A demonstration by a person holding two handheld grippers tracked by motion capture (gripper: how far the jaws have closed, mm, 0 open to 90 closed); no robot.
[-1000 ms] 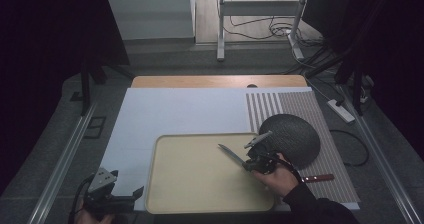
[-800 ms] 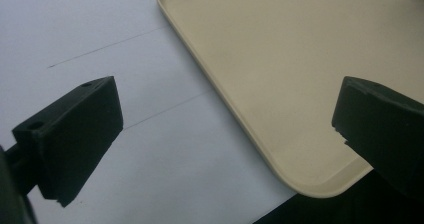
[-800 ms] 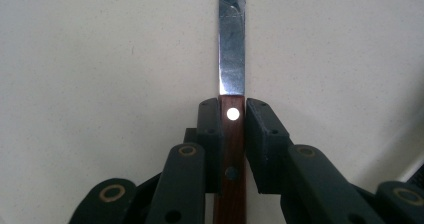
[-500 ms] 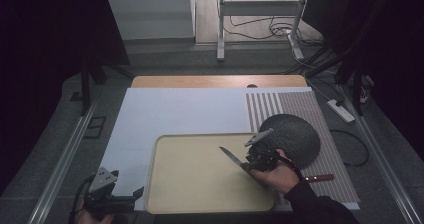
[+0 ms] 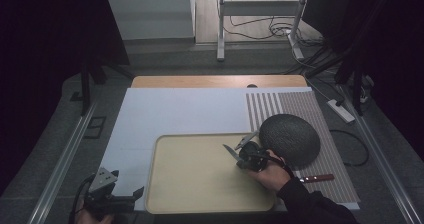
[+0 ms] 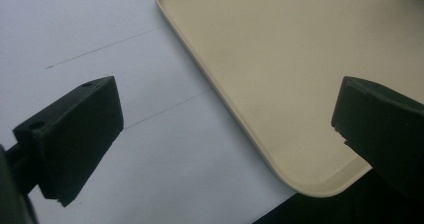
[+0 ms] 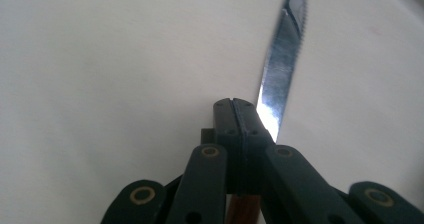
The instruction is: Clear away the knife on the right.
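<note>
Black jaws of the left gripper are spread wide at seven o'clock, with nothing held, just off the near left corner of the cream tray. At four o'clock, the right gripper is clamped tight on a knife, whose blade is held over the tray. A second knife is left lying beside the dark round plate, so the job looks partly done.

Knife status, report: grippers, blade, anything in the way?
Right gripper shut on knife, blade out over the beige tray. Left gripper open, idle at tray's near-left corner. Dark round plate beside right hand; second knife behind it.
</note>
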